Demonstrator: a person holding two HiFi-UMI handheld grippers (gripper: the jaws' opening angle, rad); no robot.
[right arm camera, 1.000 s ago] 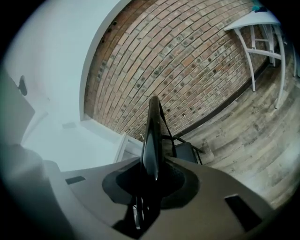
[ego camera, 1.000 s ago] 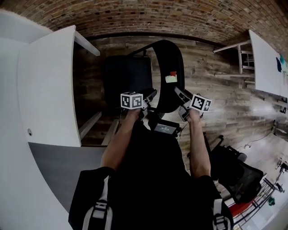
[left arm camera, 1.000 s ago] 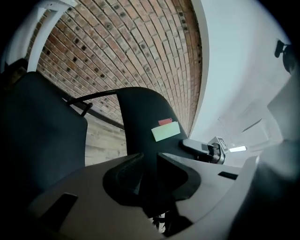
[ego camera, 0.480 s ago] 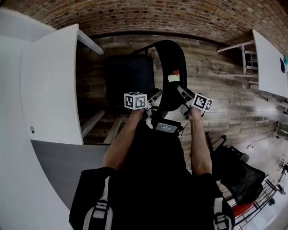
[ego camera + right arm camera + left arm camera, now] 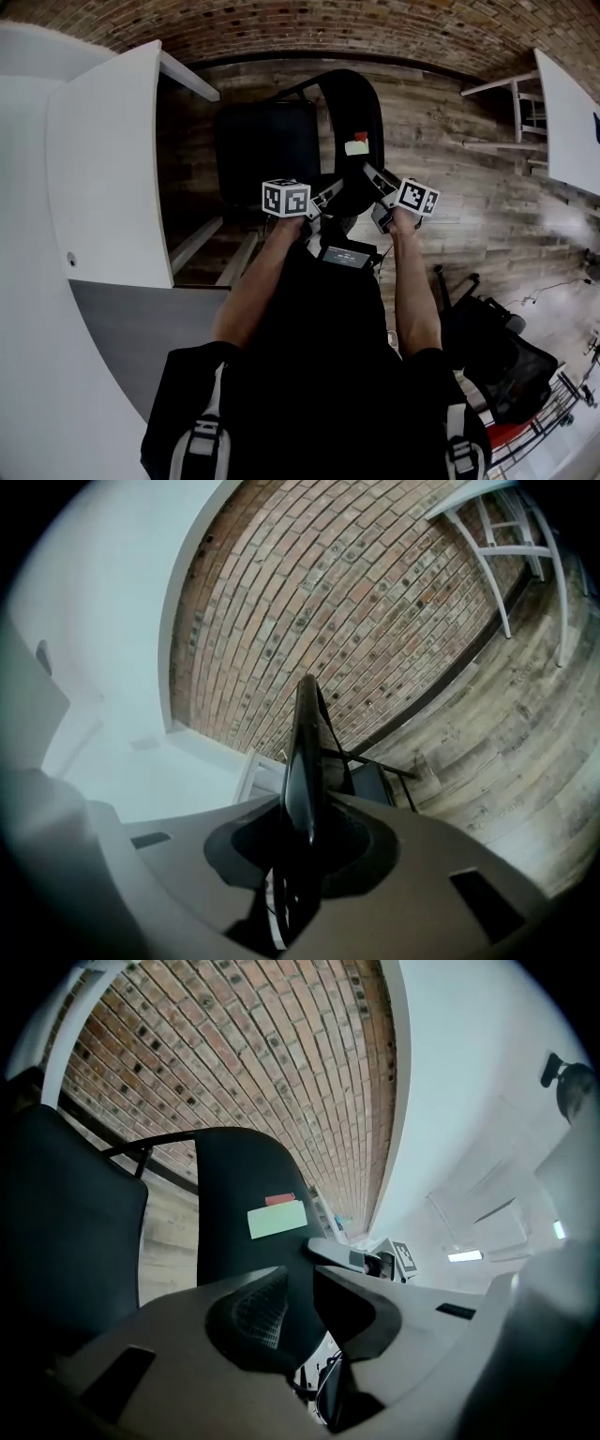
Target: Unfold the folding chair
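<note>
Since earlier frame: both grippers eased slightly away from my body, curved black backrest (image 5: 352, 122) with them. Black folding chair (image 5: 234, 1204) stands ahead on wood-plank floor (image 5: 441, 150), flat black seat (image 5: 267, 150) already apart from backrest. Left gripper (image 5: 295, 1274) and right gripper (image 5: 307, 808) each clenched on a backrest edge. Remaining, I judge: spread fully, settle.

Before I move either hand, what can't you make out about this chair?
- Legs and hinge: head view, hidden under the seat and in its shadow.
- Lower backrest: head view, covered by the left gripper and right gripper.
- Green note: any writing is too small in every view.
- Seat: right gripper view, mostly behind the backrest held in its jaws.
</note>
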